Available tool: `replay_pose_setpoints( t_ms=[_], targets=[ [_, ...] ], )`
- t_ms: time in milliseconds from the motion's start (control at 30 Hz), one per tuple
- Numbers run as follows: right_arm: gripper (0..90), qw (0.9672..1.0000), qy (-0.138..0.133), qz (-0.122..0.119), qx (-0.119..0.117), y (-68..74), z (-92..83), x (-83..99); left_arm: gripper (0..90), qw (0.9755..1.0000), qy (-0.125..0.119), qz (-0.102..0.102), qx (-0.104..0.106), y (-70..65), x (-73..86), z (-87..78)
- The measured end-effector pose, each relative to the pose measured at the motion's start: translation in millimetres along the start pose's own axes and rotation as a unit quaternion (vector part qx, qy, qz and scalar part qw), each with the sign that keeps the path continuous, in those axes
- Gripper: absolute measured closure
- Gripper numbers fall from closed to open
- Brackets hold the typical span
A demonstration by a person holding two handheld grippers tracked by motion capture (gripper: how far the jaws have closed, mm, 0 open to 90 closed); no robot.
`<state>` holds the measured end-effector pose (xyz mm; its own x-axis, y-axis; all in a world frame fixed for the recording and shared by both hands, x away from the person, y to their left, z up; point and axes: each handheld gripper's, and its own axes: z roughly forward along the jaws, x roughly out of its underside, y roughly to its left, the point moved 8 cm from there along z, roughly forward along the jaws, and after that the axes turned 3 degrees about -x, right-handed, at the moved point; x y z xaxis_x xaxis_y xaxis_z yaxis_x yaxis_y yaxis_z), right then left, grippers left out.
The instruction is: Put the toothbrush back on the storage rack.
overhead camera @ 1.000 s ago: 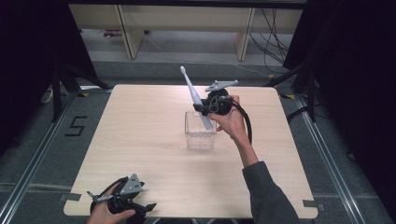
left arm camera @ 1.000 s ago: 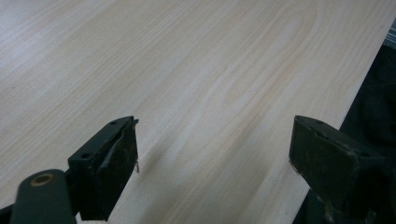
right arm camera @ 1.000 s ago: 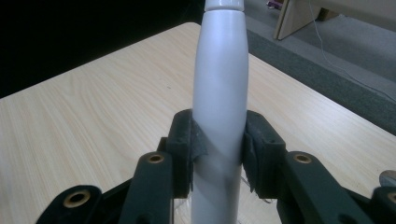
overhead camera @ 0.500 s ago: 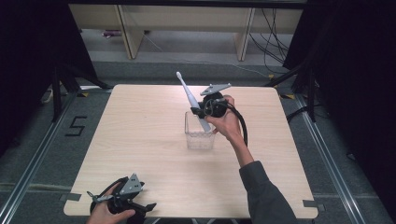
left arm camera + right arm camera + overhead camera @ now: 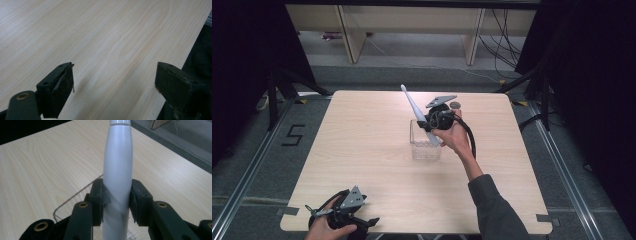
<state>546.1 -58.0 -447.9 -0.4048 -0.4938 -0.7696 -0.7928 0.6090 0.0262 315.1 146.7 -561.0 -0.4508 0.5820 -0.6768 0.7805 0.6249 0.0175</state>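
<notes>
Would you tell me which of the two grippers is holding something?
The right gripper: it clamps the white electric toothbrush. The left gripper is open over bare table.

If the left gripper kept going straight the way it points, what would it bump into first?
Probably nothing: the left gripper, jaws open, looks along the bare wooden table, and the way looks free as far as its view shows.

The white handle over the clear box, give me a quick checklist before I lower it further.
1. Right gripper clamped on the white handle: ok.
2. Handle's lower end over the clear box: ok, in the high view.
3. Handle upright: not ok, its top leans away to the left.
4. Box interior free: cannot tell.
5. Left gripper out of the way, open over the table: ok.
</notes>
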Motion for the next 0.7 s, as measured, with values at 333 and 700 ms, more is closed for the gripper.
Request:
replay_pose_setpoints(
  t_ms=[333,700],
  targets=[
    [66.6,0.9999,0.015,-0.005,0.005,1.4,11.7,7.6,14.8,1.0000,0.001,0.001,0.000,0.0,0.1,0.1],
    [66.6,0.9989,0.044,-0.015,-0.002,1.1,18.6,13.6,14.8,1.0000,0.000,0.000,0.000,0.0,0.1,0.0]
  ],
)
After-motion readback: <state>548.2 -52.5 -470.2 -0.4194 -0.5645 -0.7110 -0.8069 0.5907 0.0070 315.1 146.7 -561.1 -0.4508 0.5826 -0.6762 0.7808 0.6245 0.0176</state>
